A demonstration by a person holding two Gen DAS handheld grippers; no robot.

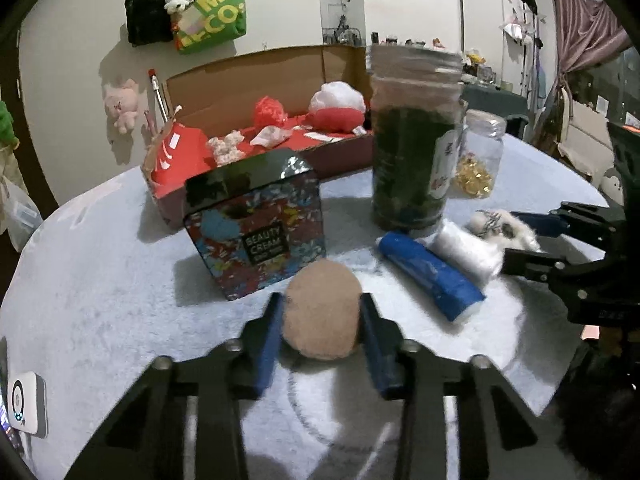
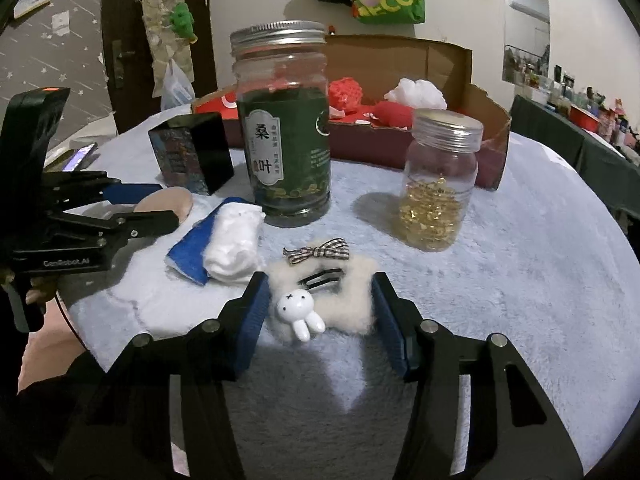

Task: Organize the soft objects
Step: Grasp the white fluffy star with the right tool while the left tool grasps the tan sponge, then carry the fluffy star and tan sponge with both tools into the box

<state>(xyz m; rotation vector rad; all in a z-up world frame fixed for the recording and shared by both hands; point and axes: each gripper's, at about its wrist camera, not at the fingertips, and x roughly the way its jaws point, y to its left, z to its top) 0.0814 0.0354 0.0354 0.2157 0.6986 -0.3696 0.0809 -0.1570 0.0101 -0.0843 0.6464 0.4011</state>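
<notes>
Beige sponge (image 1: 321, 309) sat pinched in the left gripper (image 1: 321, 320), squashy, light; right gripper (image 2: 318, 300) spread around the fluffy hair clip (image 2: 320, 292).

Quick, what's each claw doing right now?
Left claw: shut on the tan puff.
Right claw: open around the fluffy hair clip.

My left wrist camera sits low over the table (image 1: 100, 280), looking forward between the left gripper (image 1: 322, 322) fingers toward the cardboard box (image 1: 256, 76) at the far edge. My right wrist camera looks the same general way from further right, close above the table. The 2 views share the green jar (image 1: 408, 160), box and blue-white roll (image 2: 224, 240), and each catches the other gripper at its side.
</notes>
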